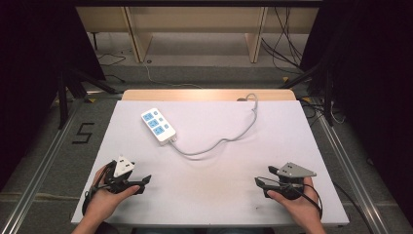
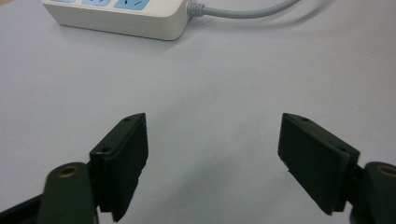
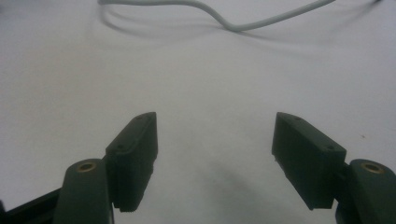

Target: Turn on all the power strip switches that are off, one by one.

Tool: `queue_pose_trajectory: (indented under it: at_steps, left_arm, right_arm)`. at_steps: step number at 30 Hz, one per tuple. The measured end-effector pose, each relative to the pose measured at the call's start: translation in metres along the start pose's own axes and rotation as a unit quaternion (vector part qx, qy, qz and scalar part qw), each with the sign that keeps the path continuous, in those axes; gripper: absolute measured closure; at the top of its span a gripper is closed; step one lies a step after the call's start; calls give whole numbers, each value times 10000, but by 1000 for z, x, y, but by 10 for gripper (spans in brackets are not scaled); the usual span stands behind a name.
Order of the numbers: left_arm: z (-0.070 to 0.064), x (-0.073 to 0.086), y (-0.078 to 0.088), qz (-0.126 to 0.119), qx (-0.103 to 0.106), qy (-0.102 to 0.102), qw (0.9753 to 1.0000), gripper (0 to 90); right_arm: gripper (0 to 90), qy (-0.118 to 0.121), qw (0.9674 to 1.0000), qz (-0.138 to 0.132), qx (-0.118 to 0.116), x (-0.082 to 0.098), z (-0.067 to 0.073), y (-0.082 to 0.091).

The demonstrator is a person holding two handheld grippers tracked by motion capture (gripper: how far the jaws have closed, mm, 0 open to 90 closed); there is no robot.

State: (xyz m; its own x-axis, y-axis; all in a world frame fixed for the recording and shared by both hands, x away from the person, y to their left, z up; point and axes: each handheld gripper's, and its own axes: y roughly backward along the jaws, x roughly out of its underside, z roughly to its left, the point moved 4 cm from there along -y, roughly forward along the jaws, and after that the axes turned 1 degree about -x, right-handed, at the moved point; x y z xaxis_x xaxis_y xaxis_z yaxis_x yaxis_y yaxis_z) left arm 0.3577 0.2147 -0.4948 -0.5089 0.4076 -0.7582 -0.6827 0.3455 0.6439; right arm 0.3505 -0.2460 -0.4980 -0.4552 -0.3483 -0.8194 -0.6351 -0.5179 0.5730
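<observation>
A white power strip (image 1: 158, 125) with blue sockets lies on the far left part of the white tabletop (image 1: 214, 190); its near end also appears in the left gripper view (image 2: 116, 16). Its grey cable (image 1: 219, 141) curves right and back to the table's far edge, and crosses the top of the right gripper view (image 3: 224, 18). My left gripper (image 1: 142, 184) rests near the front left edge, jaws wide apart and empty (image 2: 212, 149). My right gripper (image 1: 261, 184) rests near the front right, also open with nothing between its jaws (image 3: 215, 149).
A wooden strip (image 1: 209, 94) borders the table's far edge. Behind it are wooden furniture legs and loose cables on the floor. Metal rails (image 1: 44, 161) run along both sides of the table. A "5" is marked on the floor at left.
</observation>
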Motion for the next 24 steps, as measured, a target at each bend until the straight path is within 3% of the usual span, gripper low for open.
queue_pose_trajectory:
  at_steps: [4, 10, 14, 24]
  left_arm:
    - [2, -2, 4, 39, -182, -17, 9998, 421]
    - [7, -10, 9, 59, -389, 1, 9992, 884]
    - [8, -22, 7, 130, -187, 133, 9997, 896]
    - [8, -52, -5, 167, -59, 61, 9998, 896]
  right_arm:
    - [323, 4, 10000, 5, -8, 0, 0, -1]
    - [318, 22, 10000, -8, 6, -1, 1, -1]
    - [315, -8, 10000, -43, 8, -2, 1, -1]
    - [305, -13, 10000, -67, 4, -2, 1, -2]
